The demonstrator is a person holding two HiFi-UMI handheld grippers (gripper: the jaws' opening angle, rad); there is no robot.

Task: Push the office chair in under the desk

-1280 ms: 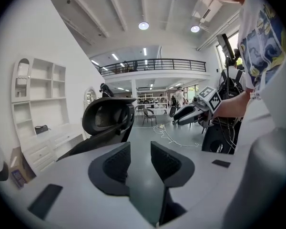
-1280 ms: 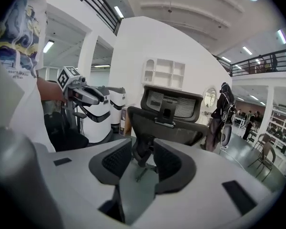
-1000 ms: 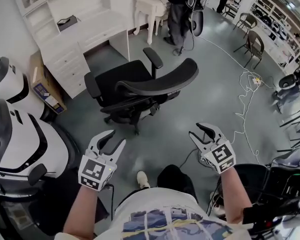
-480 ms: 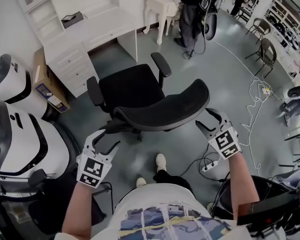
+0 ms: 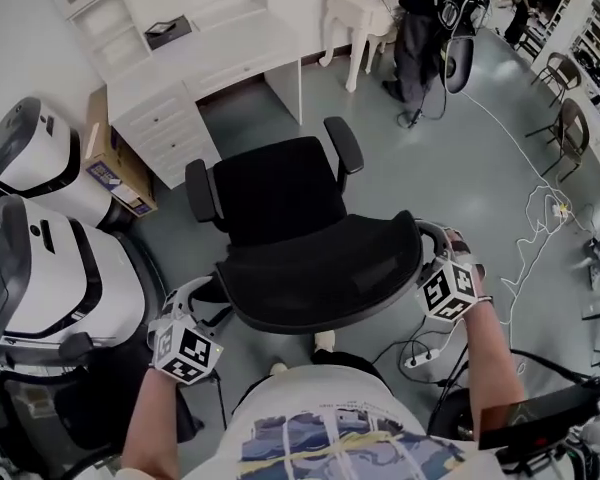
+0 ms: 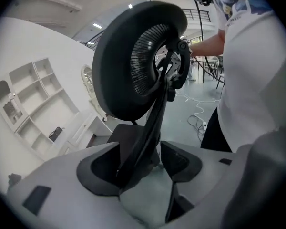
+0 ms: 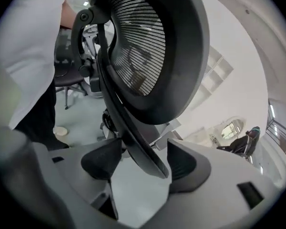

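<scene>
Left gripper (image 6: 140,165): jaws spread wide, have just been opening. The black support strut (image 6: 150,123) of the chair back runs up between them, close along the pad at the view's left, with a clear gap to the other pad, so no pinch. Right gripper (image 7: 142,162): same, jaws wide apart and just been opening. The dark curved frame edge (image 7: 133,142) of the back passes between the pads with a gap on both sides, not squeezed.

Head view: the grippers sit at either end of the curved black mesh backrest (image 5: 320,273). The left one is low at its left end and partly under it, the right one is at its right end, and both point forward and down.

The backrest belongs to the black mesh office chair with padded armrests (image 5: 275,188). It stands on the grey floor (image 5: 460,138), seat facing the white desk with drawers and open shelves (image 5: 205,53). The seat front is just short of the desk's knee opening (image 5: 245,118), so the chair is not under the desk.

Left of the chair are big white-and-black machine housings (image 5: 50,268), with a brown cardboard box (image 5: 108,163) against the drawer unit. On the right, white cables (image 5: 557,208) trail over the floor. At the back a person in dark clothes (image 5: 420,28) stands beside a small white table (image 5: 360,13)
</scene>
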